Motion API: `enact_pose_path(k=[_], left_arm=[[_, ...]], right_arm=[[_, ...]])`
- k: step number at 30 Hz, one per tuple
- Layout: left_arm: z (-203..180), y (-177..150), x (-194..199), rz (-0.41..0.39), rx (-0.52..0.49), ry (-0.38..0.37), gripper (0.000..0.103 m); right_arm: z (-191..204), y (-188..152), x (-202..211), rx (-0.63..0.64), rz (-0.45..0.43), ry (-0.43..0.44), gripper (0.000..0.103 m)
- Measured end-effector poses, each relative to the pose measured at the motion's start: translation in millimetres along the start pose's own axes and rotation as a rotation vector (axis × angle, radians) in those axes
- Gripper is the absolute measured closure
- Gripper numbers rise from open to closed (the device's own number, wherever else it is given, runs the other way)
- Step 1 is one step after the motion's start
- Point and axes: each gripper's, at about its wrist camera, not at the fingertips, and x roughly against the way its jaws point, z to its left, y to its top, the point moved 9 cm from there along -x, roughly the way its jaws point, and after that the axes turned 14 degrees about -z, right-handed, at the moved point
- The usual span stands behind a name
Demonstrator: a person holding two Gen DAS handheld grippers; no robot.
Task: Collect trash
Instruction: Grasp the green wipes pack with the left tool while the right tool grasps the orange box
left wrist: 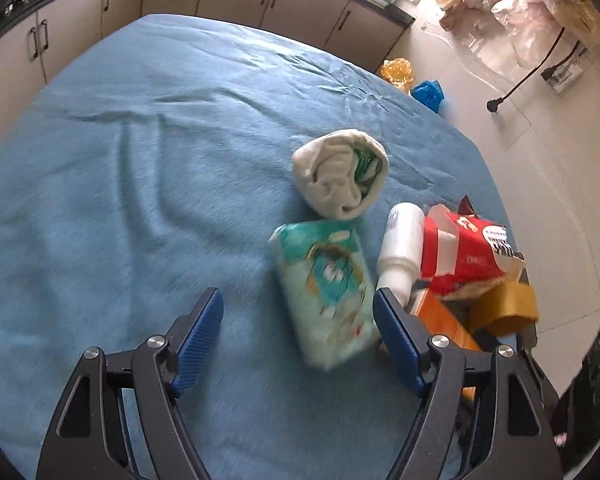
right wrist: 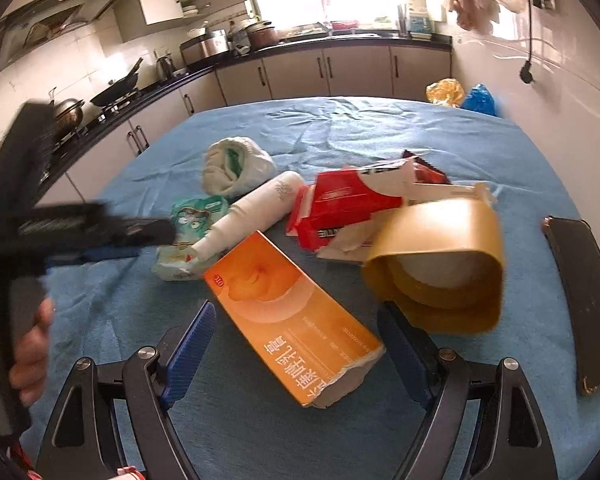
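You're working over a blue cloth (right wrist: 380,128) spread on a table in a kitchen, cabinets behind. Lowest in the right wrist view, your right gripper (right wrist: 296,344) stands wide, empty, with the torn orange carton (right wrist: 288,316) lying between its pads but untouched. At frame right of it lies the tan tape roll (right wrist: 440,264); farther up sit the red wrapper (right wrist: 348,208), the white bottle (right wrist: 256,208) and the rolled white bundle (right wrist: 236,168). Your left gripper (left wrist: 300,336) is also wide and empty, the teal tissue pack (left wrist: 328,288) near its right pad. This looks like the approach step: next, I judge, lower and close on the carton.
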Motion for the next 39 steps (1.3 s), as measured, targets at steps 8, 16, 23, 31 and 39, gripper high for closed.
enact_pose_path(k=[8,16,23,31,39], left_arm=[[-17.6,-6.9,-6.1,0.019,-0.065,0.013,0.086],[-5.8,-23.1,25.8,0.038,-0.091,-0.003,0.09],[26.2,-58.6,72.7,0.086,-0.137,-0.021,0.089],[44.6,-56.7,98.7,-0.016,-0.105,-0.027,0.041],[38.1,-66.1,77.9,-0.04,-0.179,0.076,0.037]], right_arm=[[8.1,-3.5,-1.0,0.036,0.006,0.012,0.032],[9.8,-12.5,20.1,-0.055,0.043,0.075,0.076],[16.4,-28.9,37.1,-0.101,0.1,0.133,0.054],[32.0,-28.2,31.6,0.001,0.066,0.069,0.014],[42.4,-27.0,12.4,0.094,0.069,-0.007,0.014]])
